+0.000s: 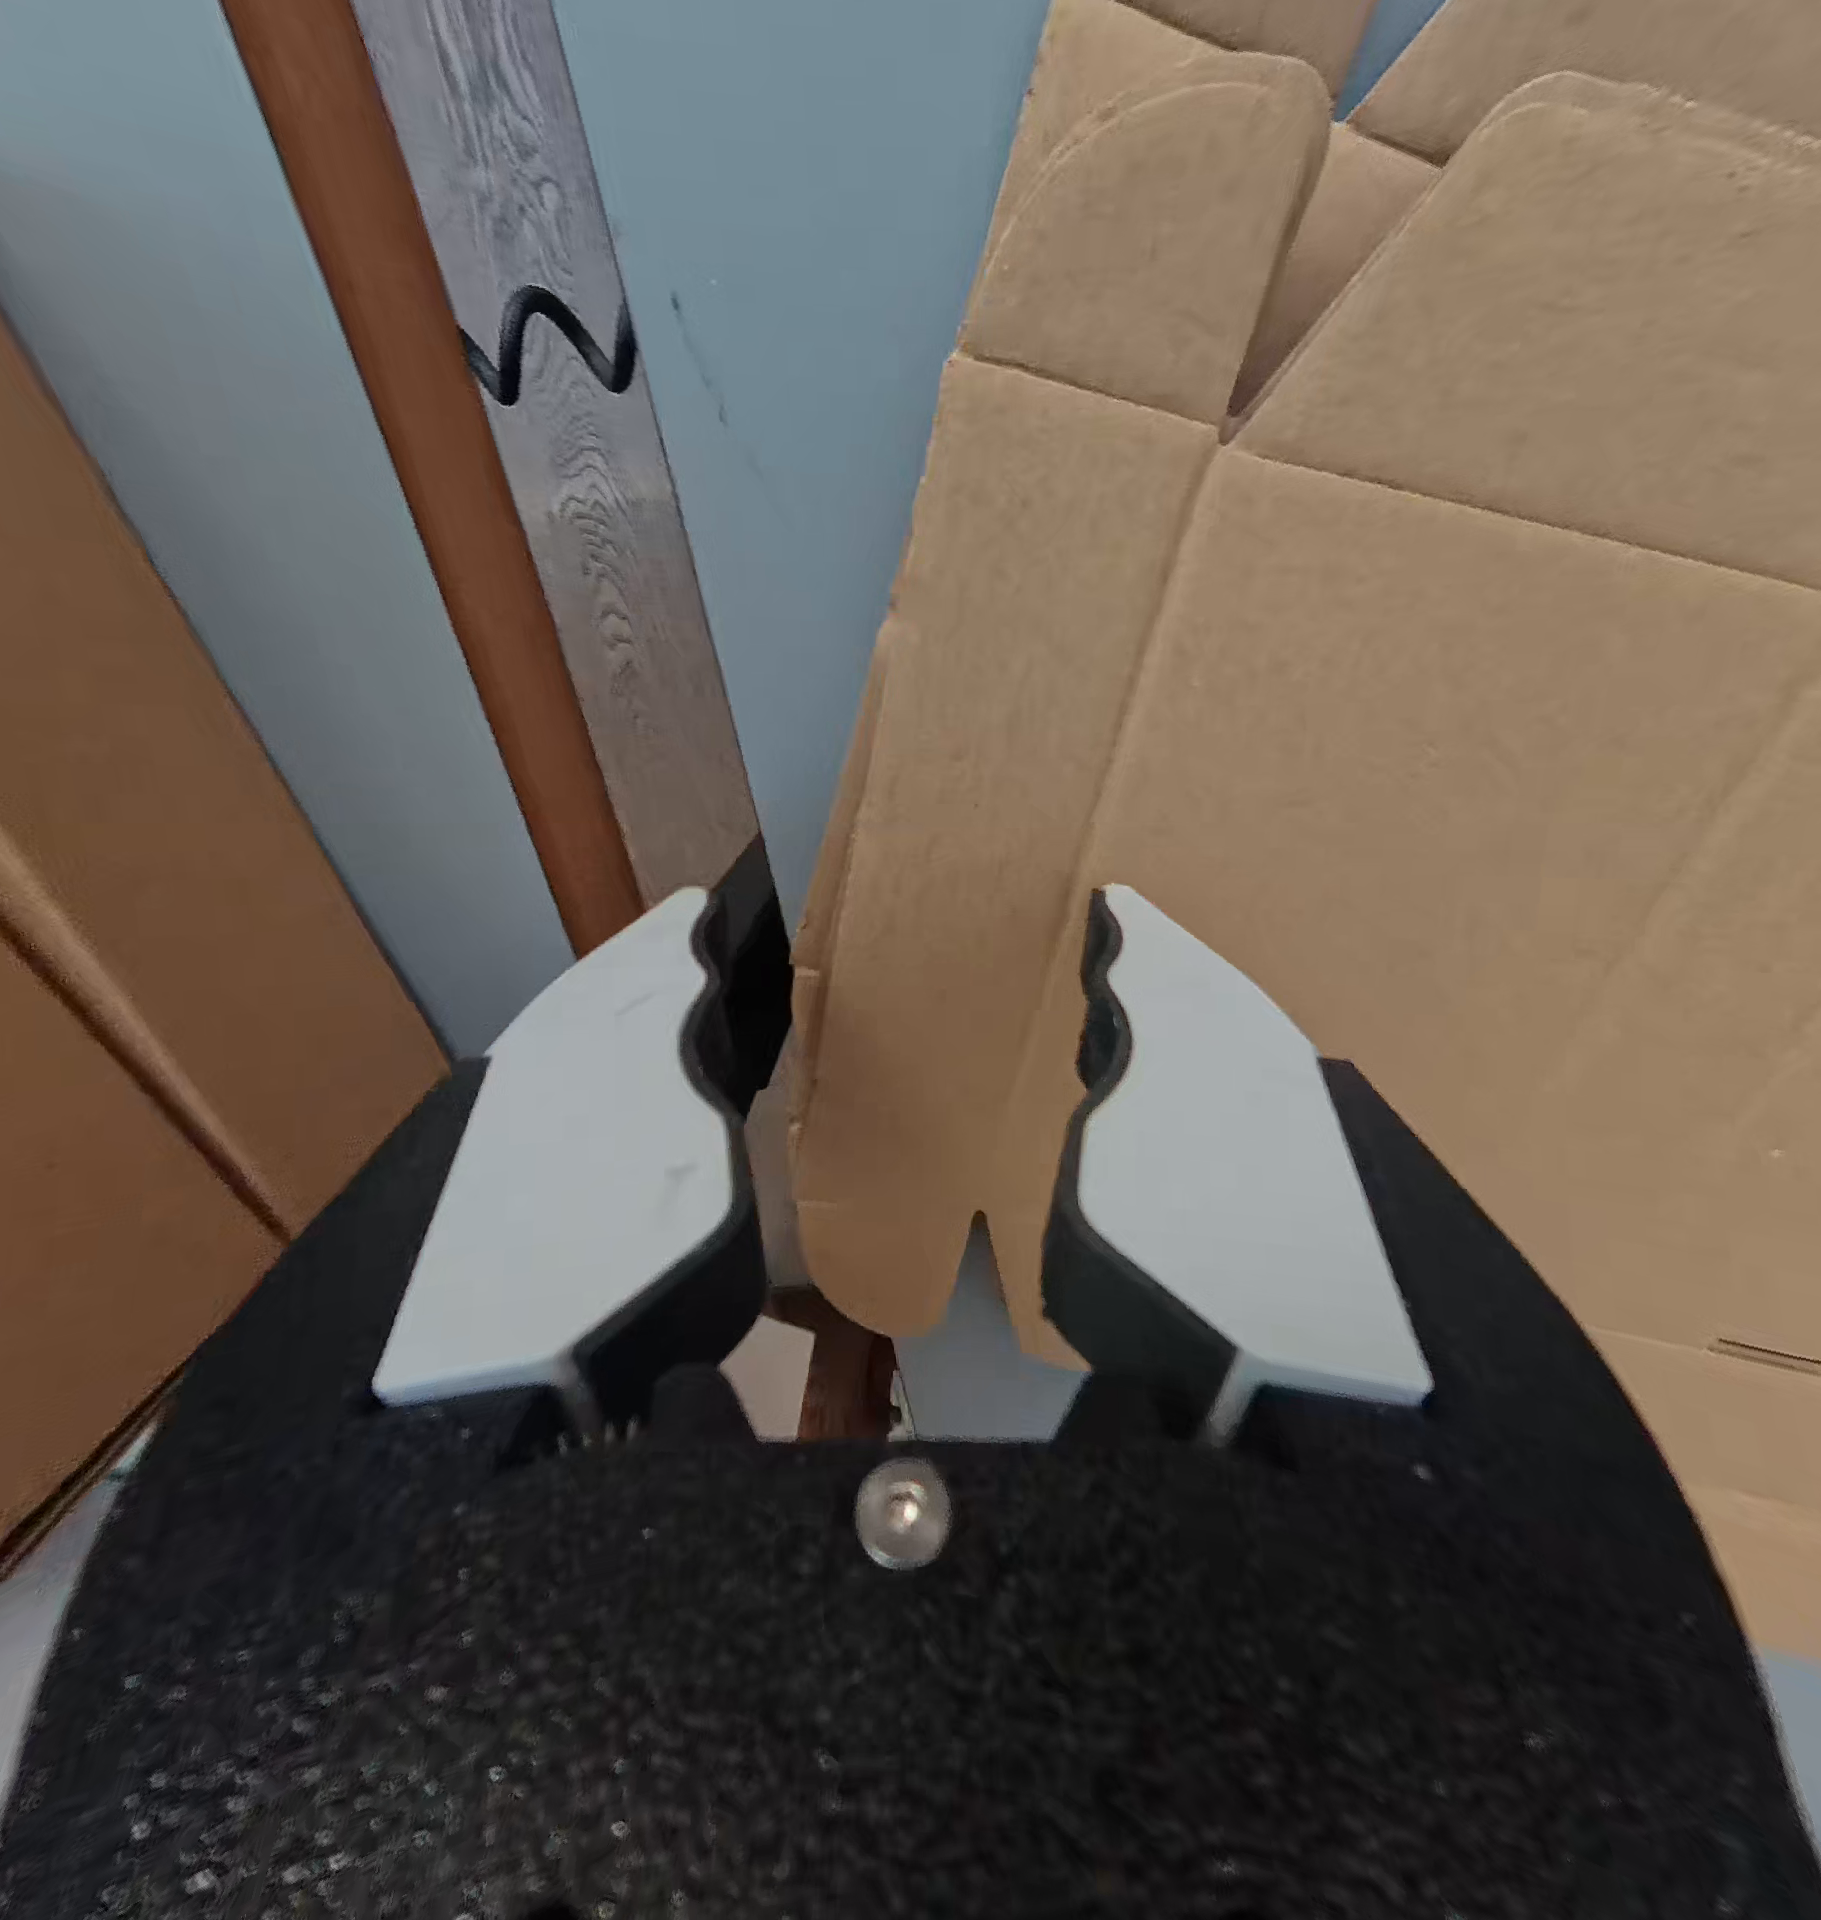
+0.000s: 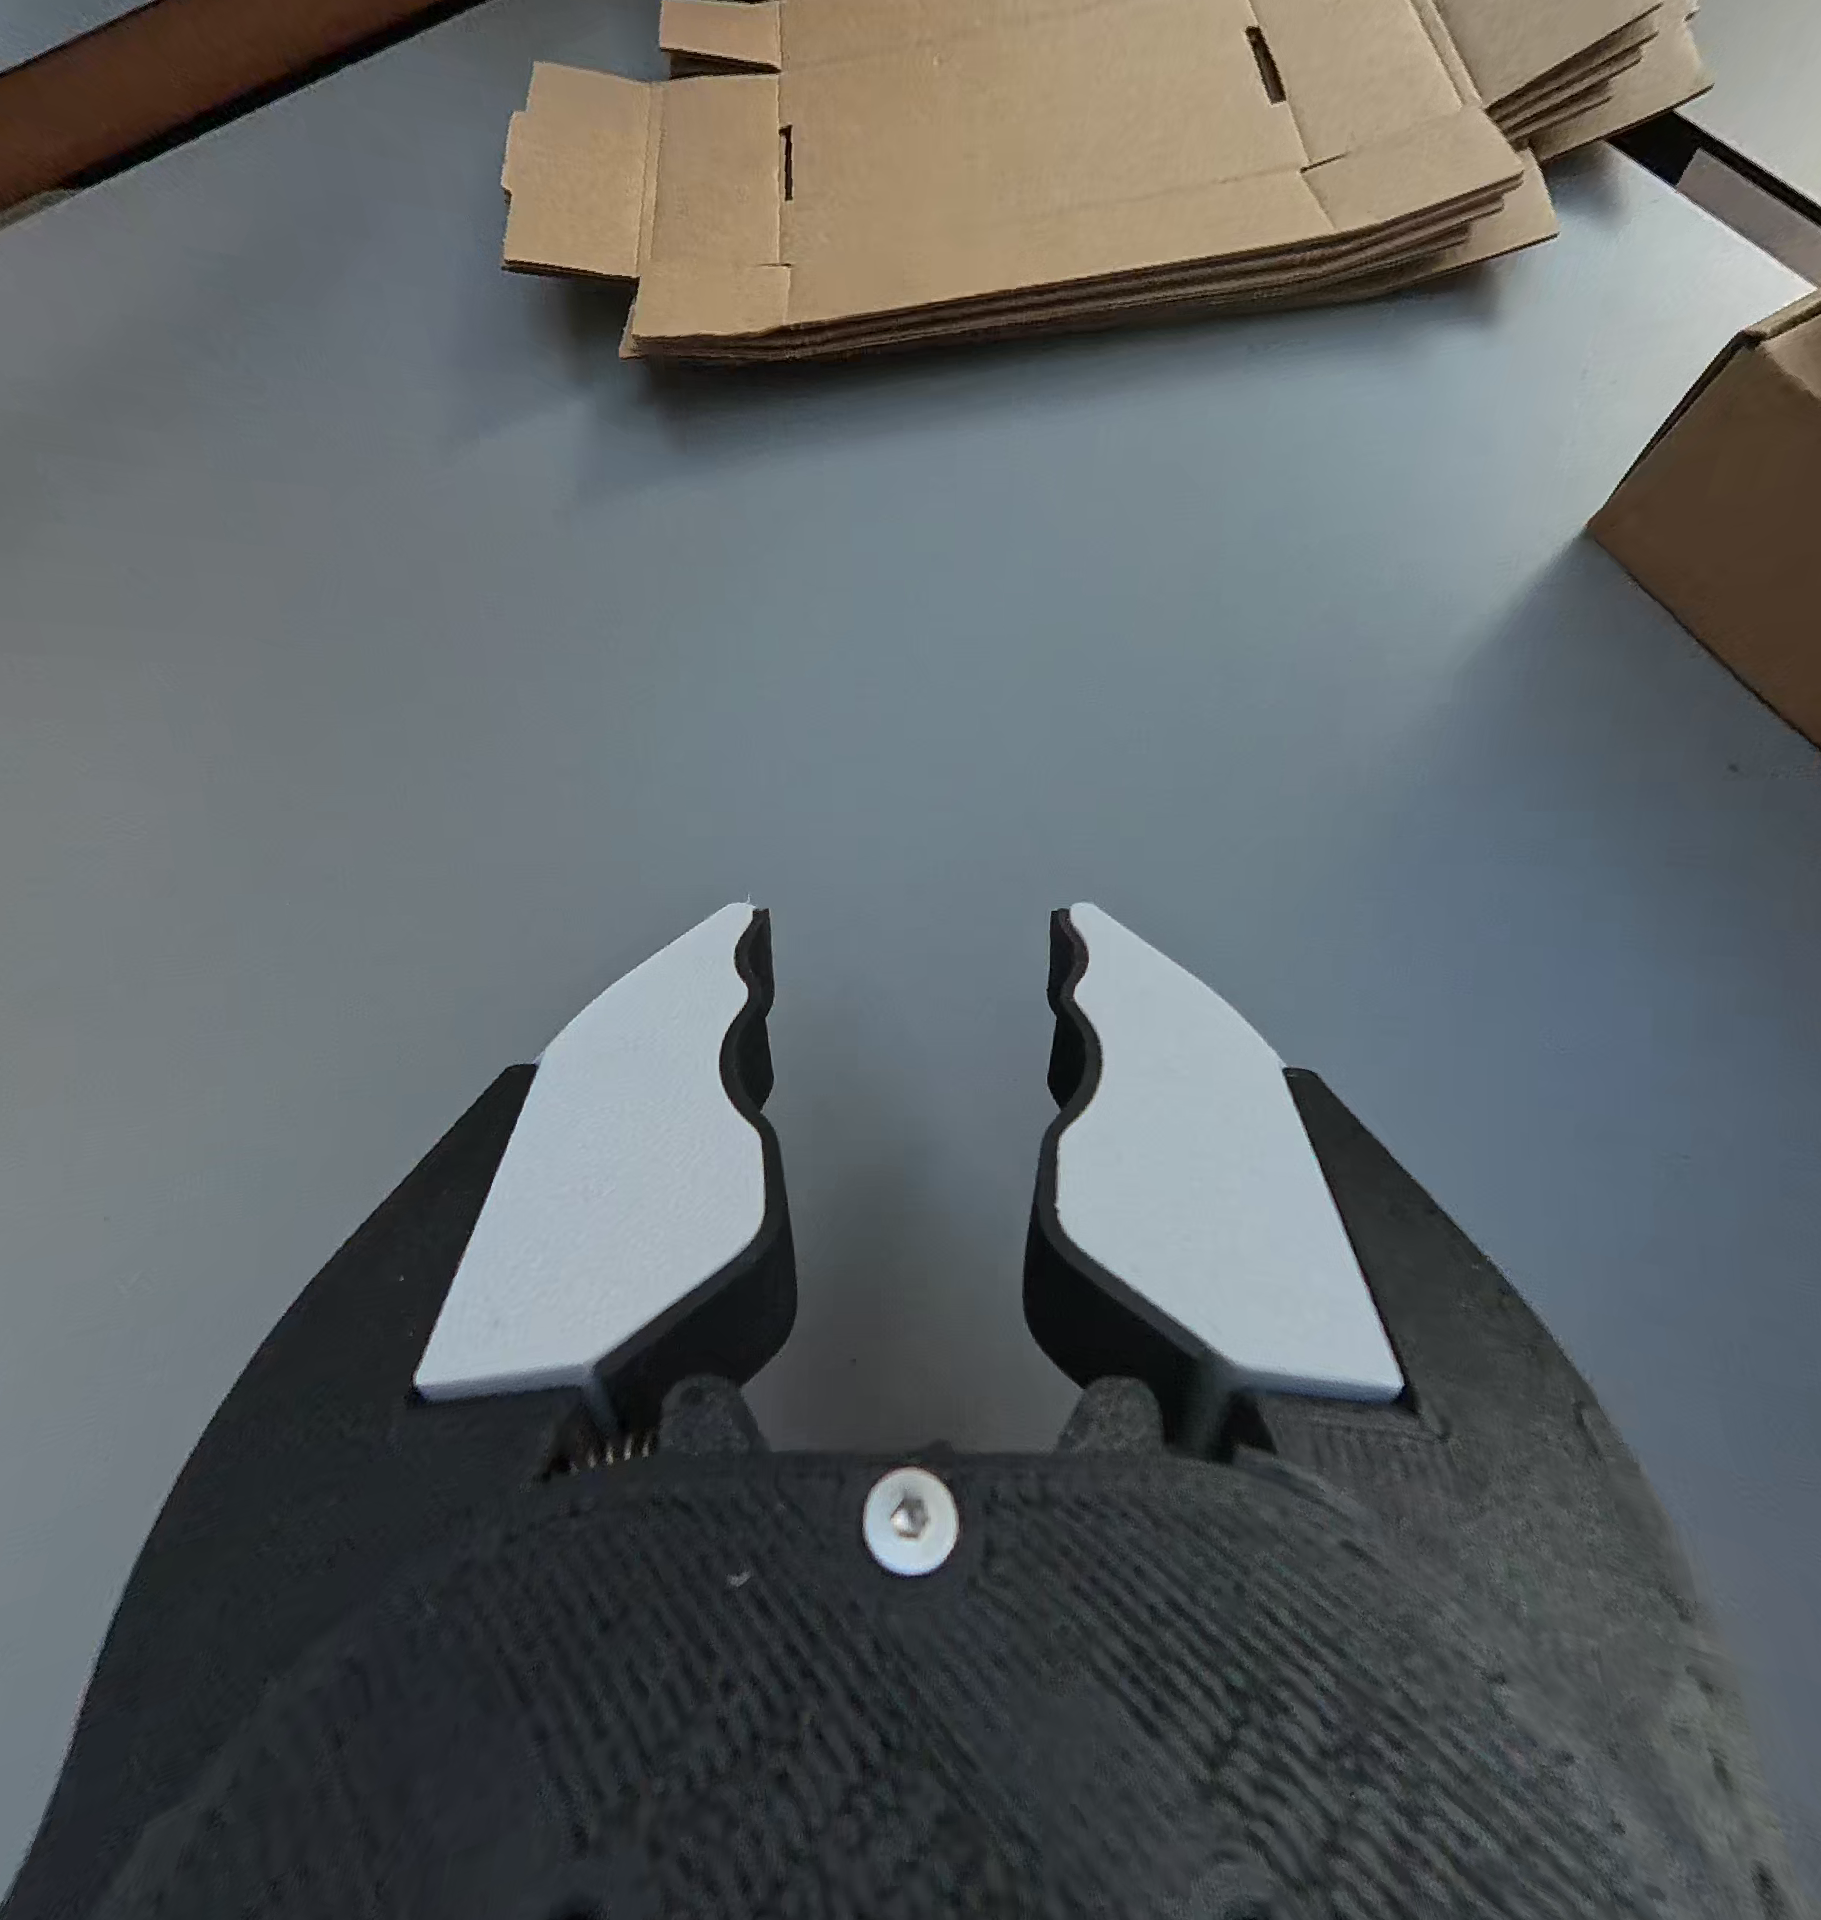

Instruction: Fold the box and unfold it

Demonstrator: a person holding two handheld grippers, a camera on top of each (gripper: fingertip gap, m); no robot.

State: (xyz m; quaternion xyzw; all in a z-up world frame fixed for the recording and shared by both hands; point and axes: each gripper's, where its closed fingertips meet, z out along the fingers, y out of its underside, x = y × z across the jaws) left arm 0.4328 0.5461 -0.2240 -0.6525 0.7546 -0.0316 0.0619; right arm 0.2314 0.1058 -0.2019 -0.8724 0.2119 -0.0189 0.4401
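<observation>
A flat, unfolded cardboard box blank (image 1: 1457, 727) lies on the grey table (image 1: 833, 260) in the left wrist view, with its flaps spread out. My left gripper (image 1: 901, 914) is open just above the blank's near left flap, which shows between the two fingers; the jaws stand apart and do not clamp it. My right gripper (image 2: 911, 920) is open and empty above bare grey table (image 2: 470, 623), well short of a stack of flat cardboard blanks (image 2: 1041, 177) at the far side.
A made-up cardboard box (image 2: 1758, 540) stands at the right edge of the right wrist view. Another cardboard box (image 1: 106, 883) stands left of the left gripper. The table's brown edge (image 1: 418, 416) runs past it, with a black cable (image 1: 553, 343) on the floor beyond.
</observation>
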